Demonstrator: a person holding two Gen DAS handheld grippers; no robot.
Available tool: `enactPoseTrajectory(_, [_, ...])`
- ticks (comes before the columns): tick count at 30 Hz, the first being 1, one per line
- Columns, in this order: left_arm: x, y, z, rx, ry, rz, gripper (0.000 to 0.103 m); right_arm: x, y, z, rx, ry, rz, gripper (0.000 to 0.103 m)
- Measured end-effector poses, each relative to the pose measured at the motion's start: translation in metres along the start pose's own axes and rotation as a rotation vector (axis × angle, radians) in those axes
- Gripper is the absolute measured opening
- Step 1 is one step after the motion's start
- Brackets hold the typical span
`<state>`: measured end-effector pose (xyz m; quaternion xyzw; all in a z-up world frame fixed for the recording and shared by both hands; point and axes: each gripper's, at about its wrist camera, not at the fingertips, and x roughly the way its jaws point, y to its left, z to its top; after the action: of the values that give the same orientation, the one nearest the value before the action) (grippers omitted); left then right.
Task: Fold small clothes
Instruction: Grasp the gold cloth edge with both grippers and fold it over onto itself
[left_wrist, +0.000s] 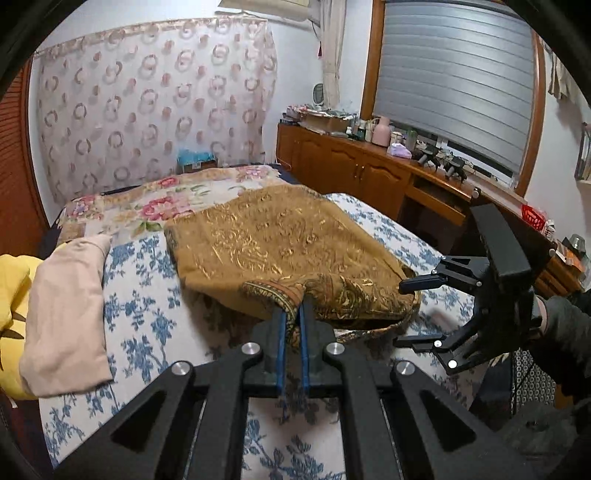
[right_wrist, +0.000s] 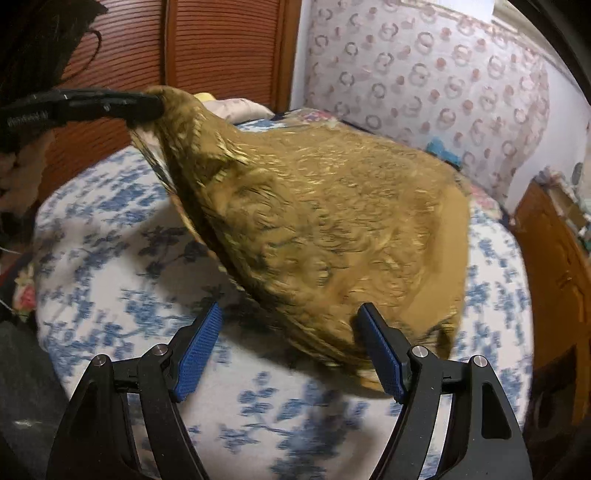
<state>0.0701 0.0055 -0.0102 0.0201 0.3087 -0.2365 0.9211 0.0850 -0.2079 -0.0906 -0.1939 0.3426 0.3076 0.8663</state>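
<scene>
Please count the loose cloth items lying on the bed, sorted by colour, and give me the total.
Golden-brown patterned cloth, one corner pinched in the left gripper: 1
Beige garment, folded: 1
Yellow item, at the bed's edge, only partly in view: 1
Total: 3
The right gripper is open and holds nothing.

No readable text in either view. Only candidate: faint pale lettering on the black left gripper (right_wrist: 147, 107) arm at the left edge of the right wrist view, too blurred to make out. Nothing legible on the small items along the brown wooden sideboard (left_wrist: 369, 166) either; they are too small.
</scene>
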Motion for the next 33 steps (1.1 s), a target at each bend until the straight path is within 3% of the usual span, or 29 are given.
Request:
enactPoseTrajectory(7, [-0.002, 0.003, 0.009, -0.016, -0.029, 0.021, 0.004, 0.0, -0.031, -0.003, 0.04, -0.001, -0.069, 0.076])
enactPoseTrajectory(10, [-0.001, 0.005, 0.012, -0.019, -0.036, 0.028, 0.004, 0.0, -0.038, -0.004, 0.055, -0.007, -0.063, 0.065])
enactPoseTrajectory(12, [-0.001, 0.005, 0.014, -0.021, -0.041, 0.031, 0.004, 0.0, -0.04, -0.004, 0.057, -0.01, -0.059, 0.052])
enactPoseTrajectory(14, [-0.001, 0.004, 0.014, -0.022, -0.043, 0.033, 0.004, -0.001, -0.041, -0.002, 0.048, -0.021, -0.045, 0.024])
enactPoseTrajectory(15, [-0.001, 0.005, 0.014, -0.022, -0.045, 0.037, 0.004, -0.003, -0.042, 0.0, 0.047, -0.041, -0.042, 0.014])
enactPoseTrajectory(26, [0.017, 0.044, 0.04, -0.081, -0.067, 0.089, 0.004, -0.014, -0.074, 0.068, 0.069, -0.171, -0.064, 0.009])
enactPoseTrajectory(33, [0.045, 0.071, 0.074, -0.098, -0.078, 0.121, 0.004, 0.004, -0.105, 0.111, 0.099, -0.189, -0.043, 0.009])
